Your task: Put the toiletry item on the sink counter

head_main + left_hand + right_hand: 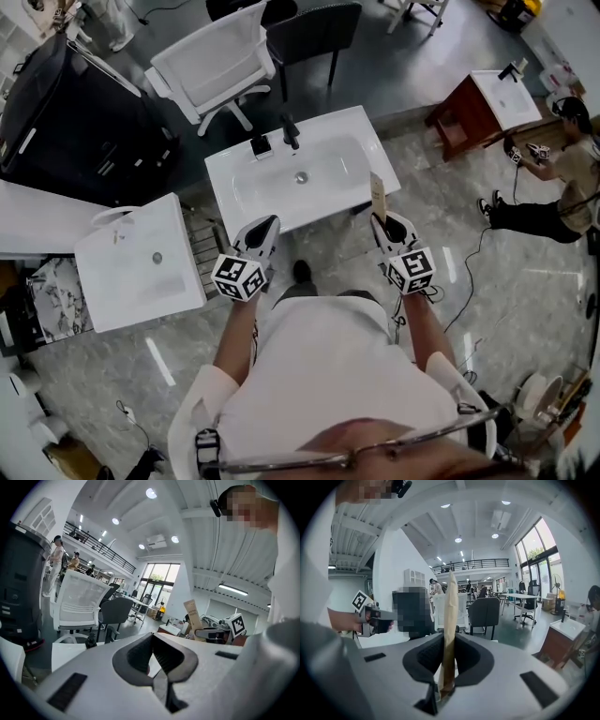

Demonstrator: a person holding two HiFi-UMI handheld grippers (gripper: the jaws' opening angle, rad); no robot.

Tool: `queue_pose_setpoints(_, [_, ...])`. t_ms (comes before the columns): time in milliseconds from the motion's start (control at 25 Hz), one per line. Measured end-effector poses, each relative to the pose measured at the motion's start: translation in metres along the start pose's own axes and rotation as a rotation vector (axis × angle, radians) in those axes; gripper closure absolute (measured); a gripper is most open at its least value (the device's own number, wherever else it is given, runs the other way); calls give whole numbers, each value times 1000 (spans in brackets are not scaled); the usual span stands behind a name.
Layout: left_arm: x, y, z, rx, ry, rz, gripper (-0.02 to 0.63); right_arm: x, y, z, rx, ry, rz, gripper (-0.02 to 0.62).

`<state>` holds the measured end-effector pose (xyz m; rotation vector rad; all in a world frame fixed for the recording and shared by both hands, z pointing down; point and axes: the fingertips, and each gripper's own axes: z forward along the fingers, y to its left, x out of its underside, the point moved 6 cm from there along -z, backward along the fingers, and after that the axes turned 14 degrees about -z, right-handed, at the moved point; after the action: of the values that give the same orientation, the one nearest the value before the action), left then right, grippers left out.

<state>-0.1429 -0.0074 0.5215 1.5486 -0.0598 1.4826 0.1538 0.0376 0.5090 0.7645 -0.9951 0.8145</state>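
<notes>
Half done: right hand-held gripper (447, 660) clamps the slim box (450, 611) upright, counter (368, 161) just ahead of it (left hand-held gripper (153, 654) closed, empty); set-down remains.

The toiletry box's (451, 602) lower end is hidden between the pads of the right gripper (450, 641), and its print is too small to read (in any view). A small dark item (260, 145) beside the faucet (290, 132) cannot be identified. The head view's right edge cuts off a second person (574, 169).
</notes>
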Motion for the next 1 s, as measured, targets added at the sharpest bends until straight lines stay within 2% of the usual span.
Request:
queue_pose_setpoints(200, [-12, 16, 10, 25, 15, 1, 601, -9, -5, 17, 25, 20, -39, 549])
queue_pose_setpoints(520, [-12, 20, 23, 28, 27, -24, 601, -9, -20, 26, 34, 62, -40, 549])
queue_pose_setpoints(760, [-19, 25, 39, -11, 10, -29, 601, -8, -40, 48, -26, 80, -68, 549])
queue_pose_setpoints(1000, [-24, 24, 62, -82, -29, -46, 601, -6, -71, 79, -112, 86, -126, 549])
